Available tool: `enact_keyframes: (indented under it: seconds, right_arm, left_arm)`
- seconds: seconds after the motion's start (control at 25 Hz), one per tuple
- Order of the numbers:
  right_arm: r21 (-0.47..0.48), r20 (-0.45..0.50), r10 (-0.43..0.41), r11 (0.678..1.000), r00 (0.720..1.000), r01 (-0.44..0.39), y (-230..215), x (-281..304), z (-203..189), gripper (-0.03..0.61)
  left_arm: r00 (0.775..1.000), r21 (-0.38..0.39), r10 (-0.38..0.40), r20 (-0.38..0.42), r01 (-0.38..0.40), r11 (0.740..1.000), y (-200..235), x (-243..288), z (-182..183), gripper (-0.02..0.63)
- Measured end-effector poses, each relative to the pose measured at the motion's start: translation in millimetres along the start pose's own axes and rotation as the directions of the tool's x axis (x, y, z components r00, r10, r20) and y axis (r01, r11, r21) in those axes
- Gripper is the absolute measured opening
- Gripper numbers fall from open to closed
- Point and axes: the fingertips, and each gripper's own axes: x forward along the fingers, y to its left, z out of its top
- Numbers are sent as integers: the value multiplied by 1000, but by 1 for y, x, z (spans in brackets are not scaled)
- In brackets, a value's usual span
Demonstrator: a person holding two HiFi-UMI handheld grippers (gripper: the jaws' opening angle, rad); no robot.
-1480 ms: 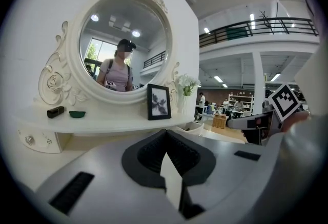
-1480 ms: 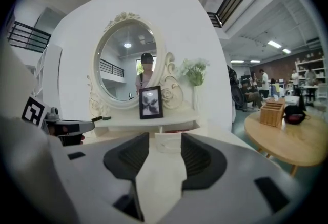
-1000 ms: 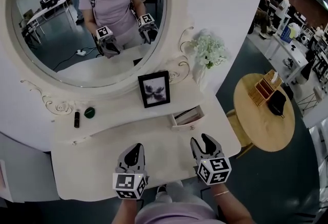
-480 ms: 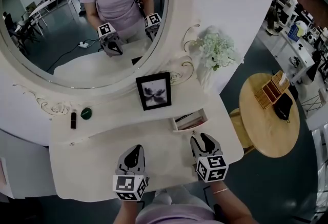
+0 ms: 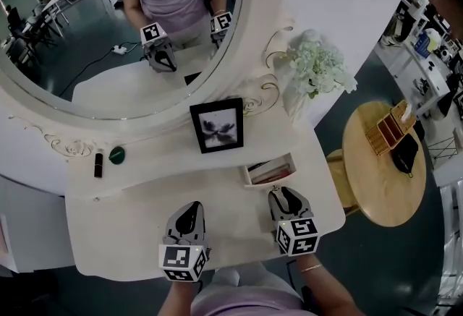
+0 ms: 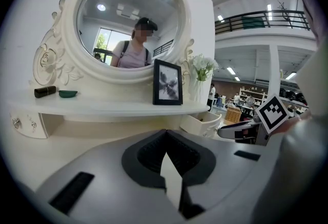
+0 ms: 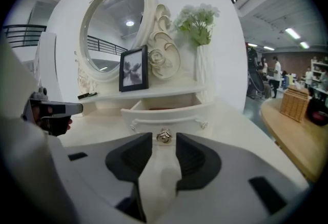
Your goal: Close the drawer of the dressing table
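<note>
drawer (image 5: 273, 178) one, photo frame (image 5: 217, 125) one

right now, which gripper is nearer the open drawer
Right. The right gripper is just in front of the open drawer, its closing jaws lined up with the knob, nothing between them yet. The left gripper hangs over the tabletop, off to the drawer's left.

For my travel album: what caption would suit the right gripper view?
The right gripper, grey jaws closing on nothing yet, aimed at the small metal knob of the open cream-white drawer.
</note>
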Motion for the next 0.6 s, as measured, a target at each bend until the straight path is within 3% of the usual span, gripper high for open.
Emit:
enact_keyframes:
  seconds: [0.28, 0.6]
  right_arm:
    - [-28, -3, 14, 1000, 1000, -14, 0, 6, -1, 111]
    - [-39, -4, 36, 999, 999, -36, 0, 7, 0, 107]
  left_arm:
    - [1000, -7, 11, -15, -11, 1000, 2, 5, -4, 0]
    - [999, -17, 21, -28, -21, 1000, 5, 9, -9, 0]
